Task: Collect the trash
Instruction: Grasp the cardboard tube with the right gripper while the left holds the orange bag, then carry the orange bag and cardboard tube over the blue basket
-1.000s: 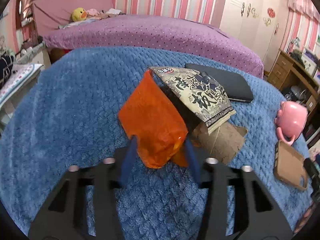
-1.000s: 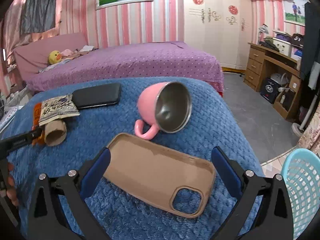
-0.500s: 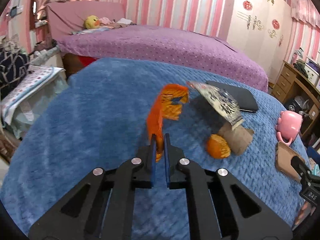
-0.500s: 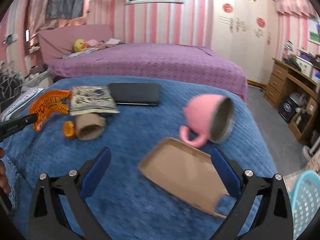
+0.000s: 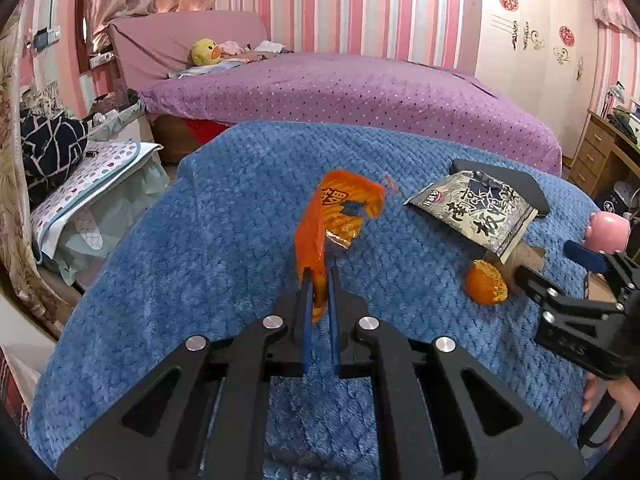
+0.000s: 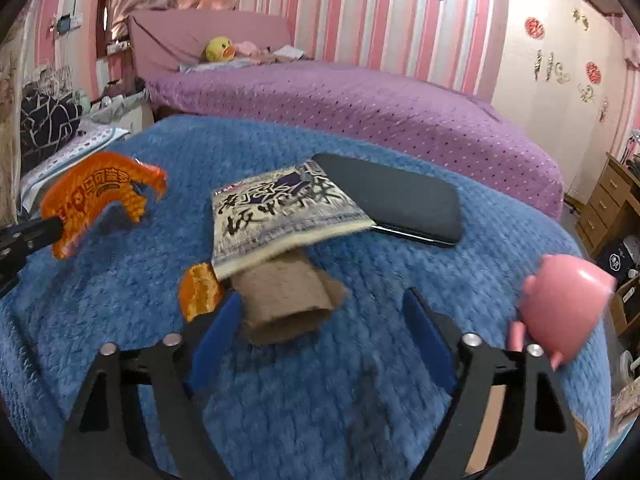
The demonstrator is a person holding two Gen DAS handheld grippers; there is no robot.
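An orange snack wrapper (image 5: 336, 216) is pinched between the closed jaws of the left gripper (image 5: 319, 280) and held clear of the blue blanket (image 5: 208, 240). The right gripper (image 6: 320, 312) is seen closing around a cardboard tube (image 6: 286, 304), not yet pressed, beside an orange peel (image 6: 198, 290) and beneath a printed snack packet (image 6: 276, 216).

The far left of the fluffy blue blanket (image 5: 224, 240) is free. On the right, a grey printed snack packet (image 6: 276, 216), brown cardboard tube (image 6: 288, 300) and flat black phone (image 6: 400, 200) crowd together.
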